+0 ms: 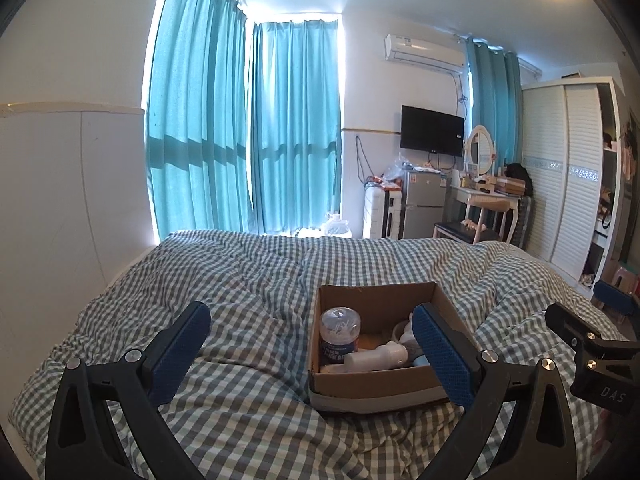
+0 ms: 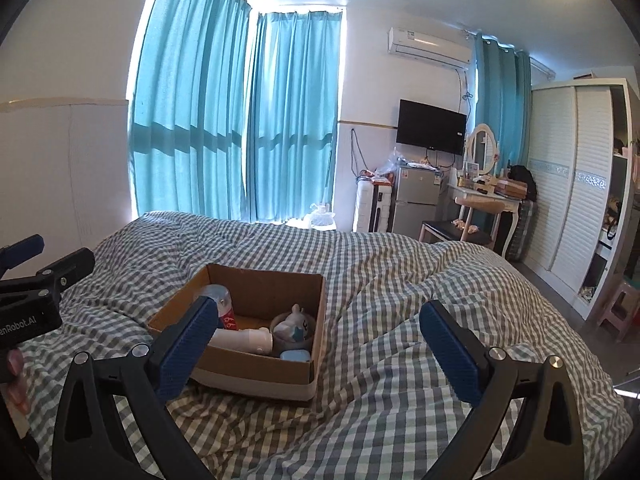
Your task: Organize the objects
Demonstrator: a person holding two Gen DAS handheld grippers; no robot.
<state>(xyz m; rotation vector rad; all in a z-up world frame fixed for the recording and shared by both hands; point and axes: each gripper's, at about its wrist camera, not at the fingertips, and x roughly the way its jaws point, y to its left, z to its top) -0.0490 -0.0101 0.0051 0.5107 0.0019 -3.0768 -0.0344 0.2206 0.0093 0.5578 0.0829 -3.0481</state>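
A brown cardboard box sits on the checked bed quilt; it also shows in the right wrist view. Inside it are a clear jar of cotton swabs, a white bottle lying on its side, a small white plush toy and a light blue case. My left gripper is open and empty, held above the quilt just before the box. My right gripper is open and empty, to the right of the box.
The quilt covers the whole bed. Beyond the foot stand a small fridge, a white dressing table with a stool, a wardrobe at right, and blue curtains. The other gripper shows at the right edge of the left wrist view.
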